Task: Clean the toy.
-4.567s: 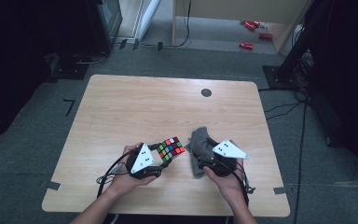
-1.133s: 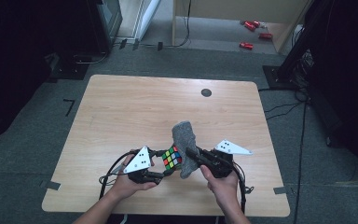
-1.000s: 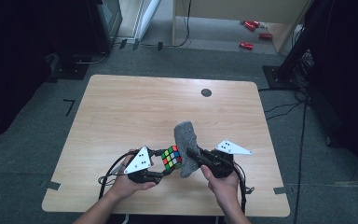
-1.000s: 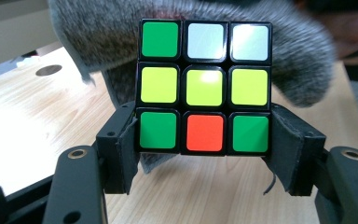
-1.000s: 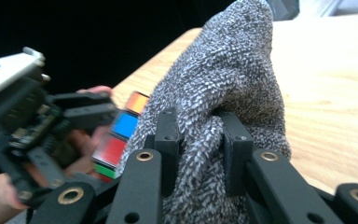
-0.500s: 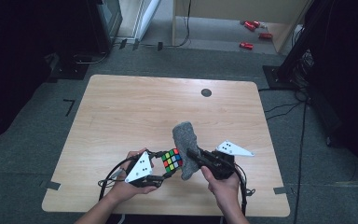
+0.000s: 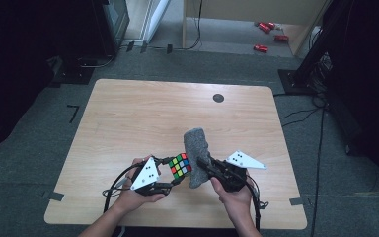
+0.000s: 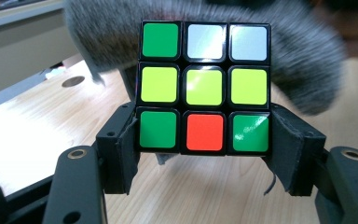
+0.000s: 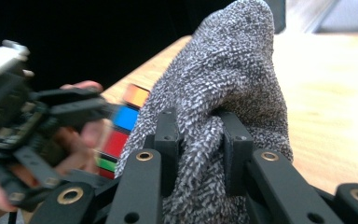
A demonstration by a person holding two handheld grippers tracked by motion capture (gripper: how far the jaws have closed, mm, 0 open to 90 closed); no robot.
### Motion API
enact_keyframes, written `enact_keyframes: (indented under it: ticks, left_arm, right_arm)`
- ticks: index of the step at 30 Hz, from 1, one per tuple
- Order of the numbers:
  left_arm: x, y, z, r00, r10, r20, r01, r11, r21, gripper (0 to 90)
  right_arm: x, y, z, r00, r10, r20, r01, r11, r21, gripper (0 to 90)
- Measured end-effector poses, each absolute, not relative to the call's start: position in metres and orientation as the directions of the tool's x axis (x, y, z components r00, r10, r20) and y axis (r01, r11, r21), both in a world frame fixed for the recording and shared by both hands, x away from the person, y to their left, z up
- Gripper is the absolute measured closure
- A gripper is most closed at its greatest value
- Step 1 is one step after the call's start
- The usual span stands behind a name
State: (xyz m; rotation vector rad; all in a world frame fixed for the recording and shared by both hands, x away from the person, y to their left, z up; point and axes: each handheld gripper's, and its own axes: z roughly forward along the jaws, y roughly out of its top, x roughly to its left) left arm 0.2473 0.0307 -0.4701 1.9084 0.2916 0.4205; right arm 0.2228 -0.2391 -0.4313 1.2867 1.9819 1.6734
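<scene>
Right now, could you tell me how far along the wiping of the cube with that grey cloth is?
Done: both things are picked up. The left gripper clamps the puzzle cube; the right gripper pinches the grey cloth. In hand: the cloth lies against the cube's side. Left: any further wiping, then setting both down on the table.

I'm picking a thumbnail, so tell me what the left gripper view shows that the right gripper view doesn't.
Left gripper view: one whole face of the puzzle cube, with green, white, yellow and red stickers, clamped at its bottom row between the left tongs, and a dark round mark on the table.

Right gripper view: the right tongs pinching a fold of the grey cloth, plus the other hand.

Both share: the cube, the grey cloth behind or beside it, and the wooden tabletop.
</scene>
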Motion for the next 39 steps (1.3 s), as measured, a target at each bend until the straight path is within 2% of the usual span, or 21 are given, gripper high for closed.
enact_keyframes:
  ticks: [5,13,20,28,32,36,39]
  left_arm:
    - [0.248,0.027,-0.473,0.914,0.377,0.147,0.008,-0.380,0.925,35.1]
    - [0.249,0.032,-0.469,0.908,0.395,0.139,0.009,-0.350,0.937,35.0]
    - [0.248,0.027,-0.471,0.908,0.387,0.158,0.001,-0.379,0.925,35.0]
    - [0.248,0.029,-0.469,0.903,0.402,0.155,0.002,-0.363,0.932,35.1]
    - [0.248,0.028,-0.469,0.895,0.411,0.171,-0.003,-0.378,0.926,35.1]
    - [0.247,0.030,-0.468,0.908,0.389,0.154,-0.006,-0.356,0.934,35.1]
    - [0.247,0.030,-0.467,0.906,0.393,0.157,-0.008,-0.356,0.935,35.1]
  right_arm:
    - [0.212,-0.222,-0.421,-0.658,0.702,0.271,0.390,0.011,0.921,73.8]
    - [0.226,-0.238,-0.438,-0.573,0.741,0.351,0.478,-0.046,0.877,74.0]
    - [0.214,-0.228,-0.427,-0.644,0.704,0.300,0.400,-0.024,0.916,73.7]
    - [0.226,-0.240,-0.442,-0.569,0.761,0.310,0.456,-0.021,0.890,73.9]
    - [0.223,-0.238,-0.437,-0.594,0.736,0.324,0.438,-0.041,0.898,73.7]
    - [0.215,-0.230,-0.429,-0.633,0.721,0.284,0.392,-0.019,0.920,73.6]
    - [0.220,-0.235,-0.434,-0.611,0.724,0.320,0.423,-0.044,0.905,73.7]
